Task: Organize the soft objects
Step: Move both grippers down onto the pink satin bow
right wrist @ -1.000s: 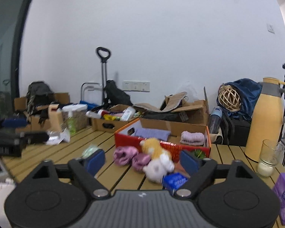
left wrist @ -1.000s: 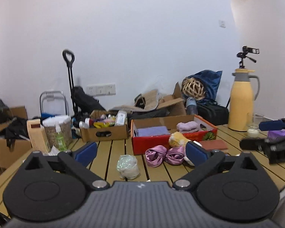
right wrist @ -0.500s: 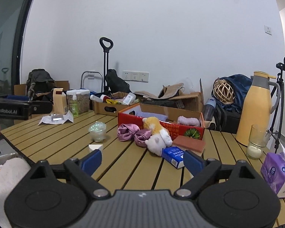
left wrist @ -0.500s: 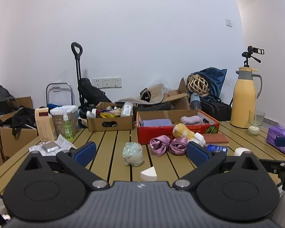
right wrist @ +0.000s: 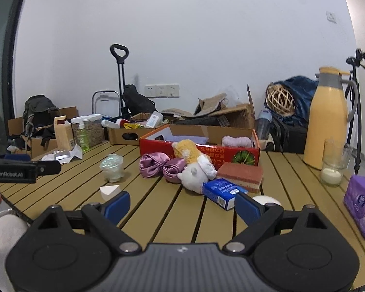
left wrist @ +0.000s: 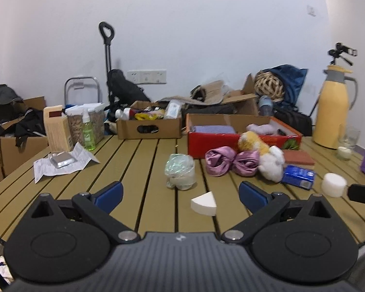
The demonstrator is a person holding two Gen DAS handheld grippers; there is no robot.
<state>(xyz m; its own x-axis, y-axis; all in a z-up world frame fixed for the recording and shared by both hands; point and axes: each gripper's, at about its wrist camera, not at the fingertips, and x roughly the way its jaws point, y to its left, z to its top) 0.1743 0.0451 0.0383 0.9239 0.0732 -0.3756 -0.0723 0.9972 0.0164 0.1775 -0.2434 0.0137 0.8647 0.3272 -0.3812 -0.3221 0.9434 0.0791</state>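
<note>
A red cardboard box at the back of the slatted table holds a purple towel and a lilac cloth. In front of it lie a pink satin scrunchie, a yellow-and-white plush toy, a white wedge sponge and a round white puff. My left gripper stands open near the front edge, the wedge just beyond it. My right gripper is open too, short of the plush toy, with the puff beside its right finger.
A crumpled plastic bag, a blue packet and a brick-red sponge lie among the soft things. A yellow flask, a candle glass and a purple tissue pack stand on the right. A brown box and papers sit on the left.
Both grippers have sunk and tipped towards the table, so more of its top shows. The jaws of both stayed open and nothing was taken hold of.
</note>
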